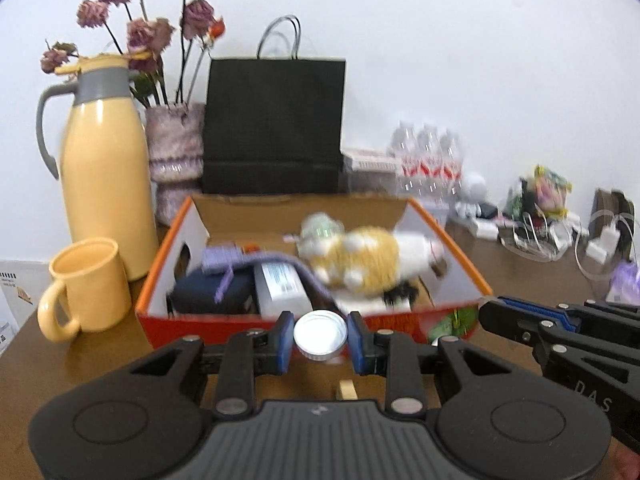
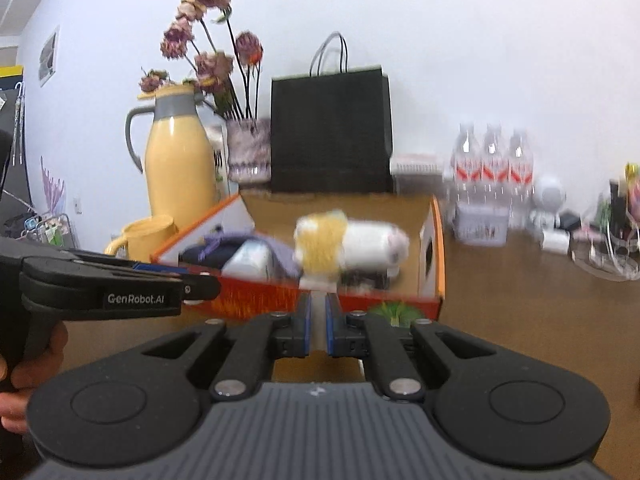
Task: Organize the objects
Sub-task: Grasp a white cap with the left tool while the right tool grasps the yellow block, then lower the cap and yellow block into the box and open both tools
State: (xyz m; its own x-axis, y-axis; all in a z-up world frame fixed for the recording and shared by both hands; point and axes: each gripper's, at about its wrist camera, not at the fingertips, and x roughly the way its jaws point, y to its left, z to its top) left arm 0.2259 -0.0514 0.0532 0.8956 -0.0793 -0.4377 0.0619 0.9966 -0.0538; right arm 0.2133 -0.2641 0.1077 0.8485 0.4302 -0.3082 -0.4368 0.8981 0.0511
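Behind one box point(image 1: 224, 316): three bottles point(image 1: 430, 160), one bag point(image 1: 274, 124).

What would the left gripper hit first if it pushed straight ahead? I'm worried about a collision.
Probably the near orange wall of the cardboard box, just beyond the white lid that the left gripper clamps. Depth is unclear.

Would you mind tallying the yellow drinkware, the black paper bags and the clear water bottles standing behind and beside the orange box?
Yellow drinkware: 2, the jug and the mug.
Black paper bags: 1, the bag.
Clear water bottles: 3, the bottles in a row with red labels.
Total: 6
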